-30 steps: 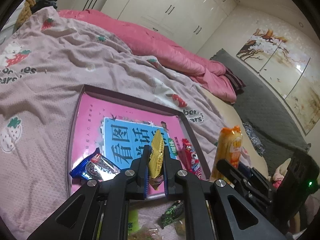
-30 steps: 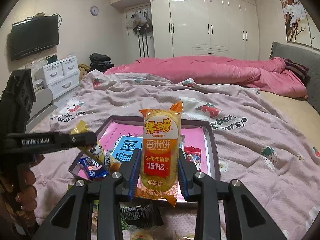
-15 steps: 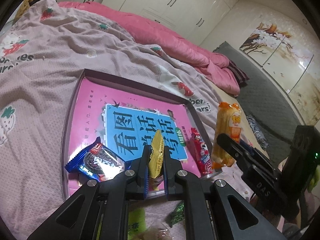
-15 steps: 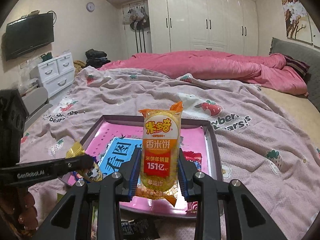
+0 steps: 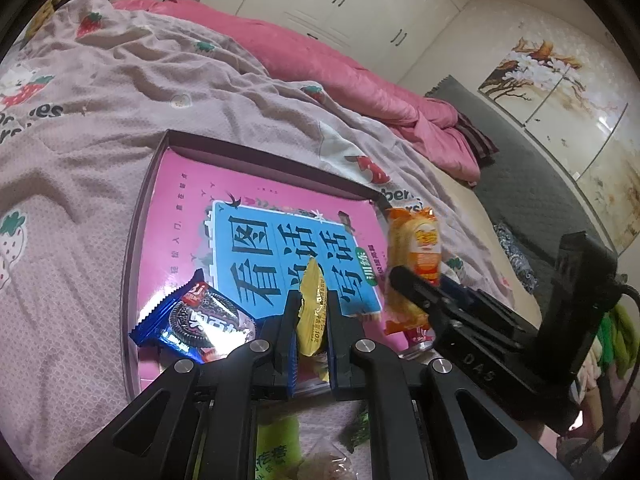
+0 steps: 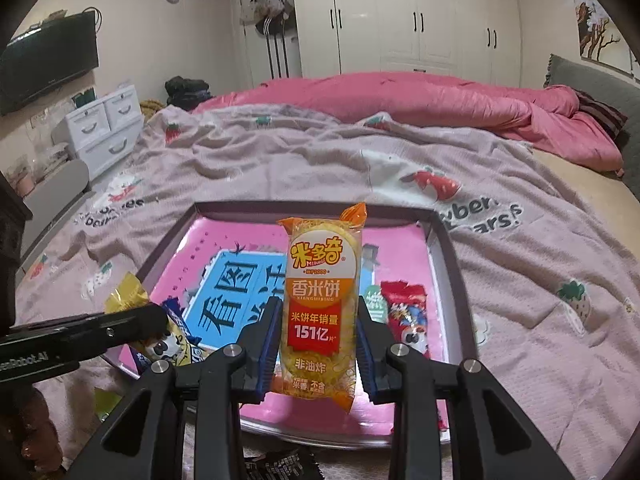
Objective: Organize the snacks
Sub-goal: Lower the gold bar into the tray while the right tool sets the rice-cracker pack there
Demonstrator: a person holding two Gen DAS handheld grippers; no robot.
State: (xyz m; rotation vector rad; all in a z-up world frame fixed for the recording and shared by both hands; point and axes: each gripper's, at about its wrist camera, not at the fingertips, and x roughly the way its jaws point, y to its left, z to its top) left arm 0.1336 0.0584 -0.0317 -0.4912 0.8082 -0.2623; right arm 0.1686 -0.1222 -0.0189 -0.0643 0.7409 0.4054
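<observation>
A shallow box (image 5: 256, 152) with a pink and blue printed bottom lies on the bed. My left gripper (image 5: 313, 304) is shut on a small yellow snack packet (image 5: 314, 304), held upright over the box's near edge. My right gripper (image 6: 318, 322) is shut on an orange rice-cracker pack (image 6: 320, 304), upright above the box (image 6: 444, 232). In the box lie a blue cookie packet (image 5: 196, 320) at the near left and a red snack packet (image 6: 406, 312) at the right. The orange pack (image 5: 414, 256) and the right gripper also show at the right of the left wrist view.
The box rests on a pale pink strawberry-print blanket (image 6: 520, 280), with a pink quilt (image 6: 420, 100) behind. More snack packets lie below my grippers: a green one (image 5: 276, 444) and a dark one (image 6: 280, 466). White drawers (image 6: 104, 124) stand at the left.
Both grippers have come down closer over the box with their packets still gripped. The right gripper with the orange pack has moved further in over the box.
</observation>
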